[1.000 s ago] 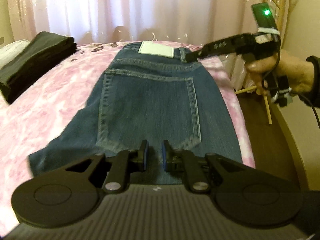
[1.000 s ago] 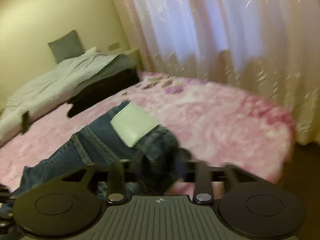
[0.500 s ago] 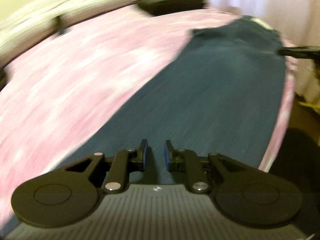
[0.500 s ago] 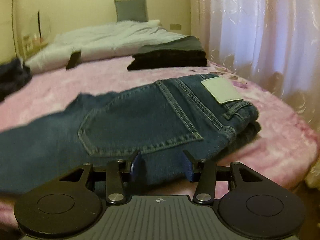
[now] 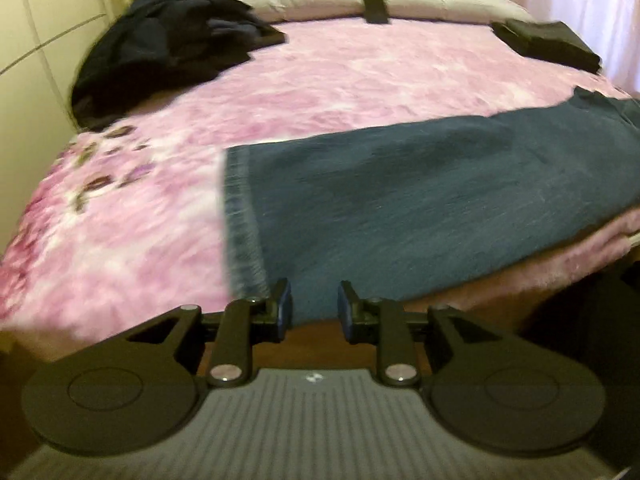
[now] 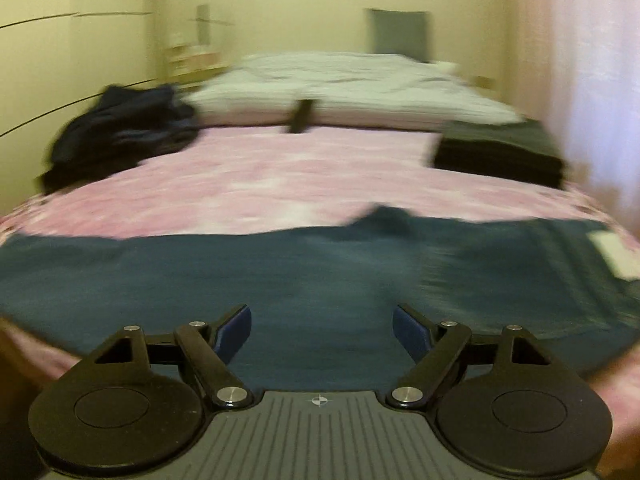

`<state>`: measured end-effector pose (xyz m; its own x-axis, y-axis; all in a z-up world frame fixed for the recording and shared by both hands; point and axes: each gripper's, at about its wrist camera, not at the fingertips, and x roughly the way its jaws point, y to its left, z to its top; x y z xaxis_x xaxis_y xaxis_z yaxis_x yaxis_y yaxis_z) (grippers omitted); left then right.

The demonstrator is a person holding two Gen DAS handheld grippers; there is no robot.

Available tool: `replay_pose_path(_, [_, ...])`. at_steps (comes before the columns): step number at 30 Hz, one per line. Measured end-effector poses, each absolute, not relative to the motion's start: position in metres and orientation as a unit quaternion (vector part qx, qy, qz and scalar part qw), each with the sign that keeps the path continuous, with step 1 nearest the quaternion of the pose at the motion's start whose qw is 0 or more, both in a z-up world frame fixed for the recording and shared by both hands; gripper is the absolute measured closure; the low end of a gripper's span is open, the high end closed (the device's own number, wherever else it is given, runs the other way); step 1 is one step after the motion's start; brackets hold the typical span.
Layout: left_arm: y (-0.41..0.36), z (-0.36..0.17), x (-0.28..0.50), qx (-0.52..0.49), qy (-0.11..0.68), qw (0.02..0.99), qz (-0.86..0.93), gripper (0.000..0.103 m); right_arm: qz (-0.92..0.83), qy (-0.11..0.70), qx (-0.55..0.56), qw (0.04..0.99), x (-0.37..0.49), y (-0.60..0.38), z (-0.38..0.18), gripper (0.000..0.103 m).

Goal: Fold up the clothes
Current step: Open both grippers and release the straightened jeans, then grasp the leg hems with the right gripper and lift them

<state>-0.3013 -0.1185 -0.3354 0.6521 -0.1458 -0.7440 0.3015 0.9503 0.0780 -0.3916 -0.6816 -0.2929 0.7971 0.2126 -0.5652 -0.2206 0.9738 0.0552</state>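
Dark blue jeans (image 5: 420, 200) lie flat along the near edge of a bed under a pink blanket (image 5: 320, 76), the leg hem (image 5: 240, 216) at the left. My left gripper (image 5: 314, 306) hovers at the bed's edge just right of the hem corner. Its jaws stand a narrow gap apart and are opening, with no cloth pressed between them. In the right wrist view the jeans (image 6: 280, 272) stretch across the frame, their white waist label (image 6: 616, 254) at far right. My right gripper (image 6: 322, 326) hangs over the near edge, jaws opening wide around nothing.
A heap of dark clothes (image 5: 172, 36) sits at the back left of the blanket. A folded black stack (image 5: 548, 44) lies at the back right. Behind are a white duvet (image 6: 352, 92) with a small black object (image 5: 376, 8) on it and a grey pillow (image 6: 400, 32).
The left gripper has swept from the back pocket along the leg to the hem end. The right gripper has let go of the waistband, drawn back and spread its jaws.
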Motion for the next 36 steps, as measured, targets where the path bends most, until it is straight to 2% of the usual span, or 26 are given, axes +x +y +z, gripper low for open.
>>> replay_pose_path(3, [-0.103,-0.332,-0.314,0.074,0.389,0.91,-0.126,0.082,0.192,0.291,-0.051,0.936,-0.391,-0.623,-0.295,0.022])
replay_pose_path(5, [-0.093,-0.332,-0.317,0.056,0.383,0.914,-0.121,0.075,0.239,0.28,-0.092,0.925,-0.391,-0.582,-0.297,0.022])
replay_pose_path(9, [-0.064,-0.339,-0.306,-0.001,0.378,0.919,-0.109,0.075,0.327,0.255,-0.175,0.893,-0.393,-0.498,-0.303,0.022])
replay_pose_path(13, [-0.042,-0.343,-0.3,-0.039,0.366,0.922,-0.123,0.059,0.398,0.232,-0.244,0.853,-0.386,-0.421,-0.311,0.022])
replay_pose_path(15, [-0.034,-0.343,-0.298,-0.053,0.356,0.924,-0.127,0.059,0.429,0.214,-0.291,0.828,-0.384,-0.384,-0.319,0.023])
replay_pose_path(19, [-0.016,-0.331,-0.294,-0.092,0.326,0.934,-0.113,0.07,0.475,0.188,-0.357,0.782,-0.382,-0.324,-0.336,0.023])
replay_pose_path(22, [-0.003,-0.32,-0.292,-0.106,0.312,0.937,-0.113,0.068,0.485,0.17,-0.406,0.756,-0.381,-0.293,-0.352,0.023])
replay_pose_path(23, [0.0,-0.319,-0.295,-0.104,0.313,0.937,-0.112,0.068,0.487,0.165,-0.419,0.748,-0.381,-0.285,-0.357,0.036])
replay_pose_path(24, [0.003,-0.318,-0.297,-0.101,0.315,0.937,-0.11,0.068,0.49,0.159,-0.431,0.741,-0.38,-0.279,-0.361,0.058])
replay_pose_path(26, [0.007,-0.321,-0.302,-0.105,0.318,0.936,-0.107,0.067,0.495,0.165,-0.432,0.736,-0.373,-0.274,-0.363,0.063])
replay_pose_path(27, [0.008,-0.323,-0.305,-0.109,0.321,0.935,-0.109,0.067,0.497,0.169,-0.431,0.734,-0.369,-0.272,-0.363,0.083])
replay_pose_path(28, [0.009,-0.325,-0.309,-0.113,0.323,0.933,-0.11,0.067,0.498,0.176,-0.418,0.739,-0.365,-0.272,-0.361,0.092])
replay_pose_path(33, [0.002,-0.338,-0.32,-0.13,0.335,0.924,-0.13,0.065,0.459,0.171,-0.326,0.808,-0.344,-0.288,-0.329,0.093])
replay_pose_path(36, [-0.008,-0.345,-0.321,-0.137,0.343,0.918,-0.146,0.061,0.46,0.165,-0.343,0.802,-0.346,-0.282,-0.336,0.093])
